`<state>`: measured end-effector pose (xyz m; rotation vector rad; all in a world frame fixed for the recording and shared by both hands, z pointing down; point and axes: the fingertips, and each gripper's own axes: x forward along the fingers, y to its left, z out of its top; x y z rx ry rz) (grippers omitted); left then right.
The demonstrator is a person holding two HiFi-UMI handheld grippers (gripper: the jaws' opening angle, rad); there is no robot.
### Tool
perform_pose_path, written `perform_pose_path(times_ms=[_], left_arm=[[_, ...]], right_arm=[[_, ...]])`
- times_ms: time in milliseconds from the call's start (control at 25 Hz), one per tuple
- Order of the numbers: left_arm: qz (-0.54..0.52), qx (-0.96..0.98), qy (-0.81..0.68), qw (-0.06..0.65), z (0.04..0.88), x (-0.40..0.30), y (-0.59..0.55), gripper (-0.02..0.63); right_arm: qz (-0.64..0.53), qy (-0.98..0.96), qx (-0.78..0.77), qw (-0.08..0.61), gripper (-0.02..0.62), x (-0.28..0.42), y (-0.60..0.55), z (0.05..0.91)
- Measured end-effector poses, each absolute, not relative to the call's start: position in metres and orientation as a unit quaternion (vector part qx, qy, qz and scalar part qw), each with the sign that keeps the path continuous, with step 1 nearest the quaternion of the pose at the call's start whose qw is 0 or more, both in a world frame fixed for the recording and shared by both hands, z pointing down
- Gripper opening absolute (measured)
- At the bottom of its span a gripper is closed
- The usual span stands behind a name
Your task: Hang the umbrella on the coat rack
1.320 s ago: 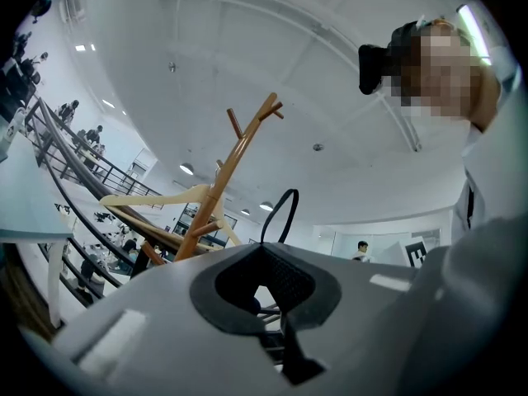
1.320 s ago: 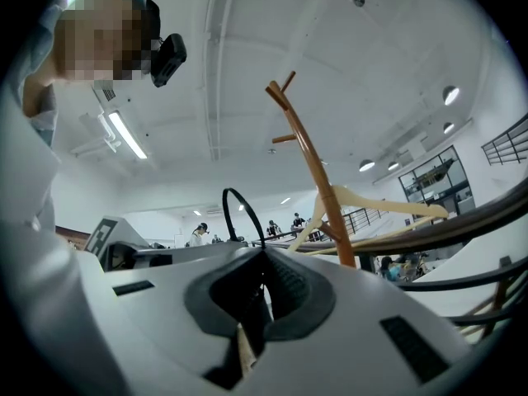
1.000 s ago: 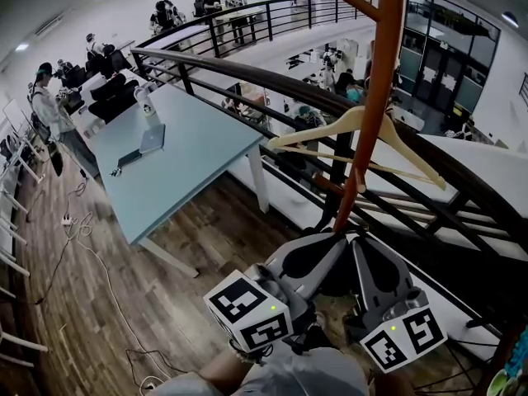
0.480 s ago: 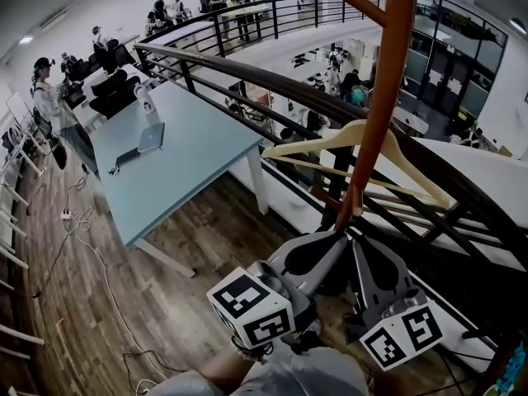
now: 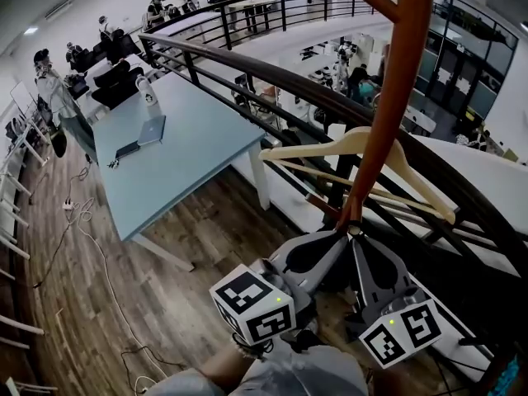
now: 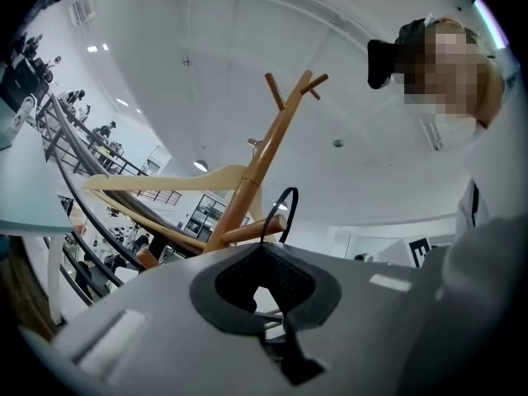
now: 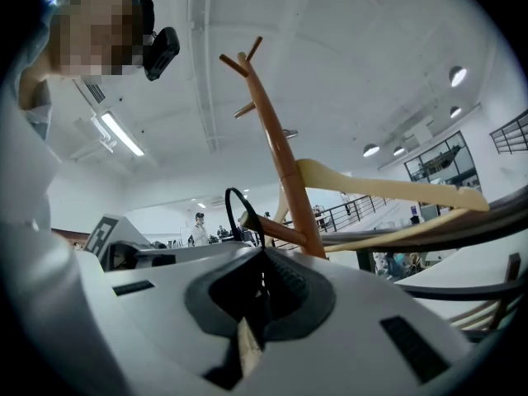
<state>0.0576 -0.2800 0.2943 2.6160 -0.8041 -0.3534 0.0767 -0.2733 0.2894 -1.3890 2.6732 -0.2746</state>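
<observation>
The brown wooden coat rack [image 5: 388,114] rises at the right, with a pale wooden hanger [image 5: 355,147] on it. My left gripper [image 5: 337,238] and right gripper [image 5: 357,239] point up side by side, tips just under the pole. A thin black umbrella strap loop [image 6: 280,209] sticks out from the shut tip of the left gripper [image 6: 266,250], beside a short rack peg [image 6: 247,232]. The same loop [image 7: 239,209] rises from the shut right gripper [image 7: 264,254], next to the peg [image 7: 276,233]. The rest of the umbrella is hidden below the grippers.
A blue-grey table [image 5: 190,155] with a laptop [image 5: 153,130] stands at the left on a wooden floor with cables [image 5: 82,221]. A curved black railing [image 5: 272,77] runs behind the rack. Several people [image 5: 49,81] are far back.
Both grippers stay together under the pole. The head view has shifted a little, so the pole and hanger sit slightly further right and lower.
</observation>
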Motion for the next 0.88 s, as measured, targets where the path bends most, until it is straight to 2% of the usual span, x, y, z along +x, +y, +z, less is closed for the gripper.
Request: perform_pose_path(times_ms=[880], left_arm=[[-0.099,0.921,-0.314,0.206,0.334,0.085,-0.331,0.003]], right_arm=[[-0.124,0.885,-0.448,0.027,0.000,0.102,-0.326,0.330]])
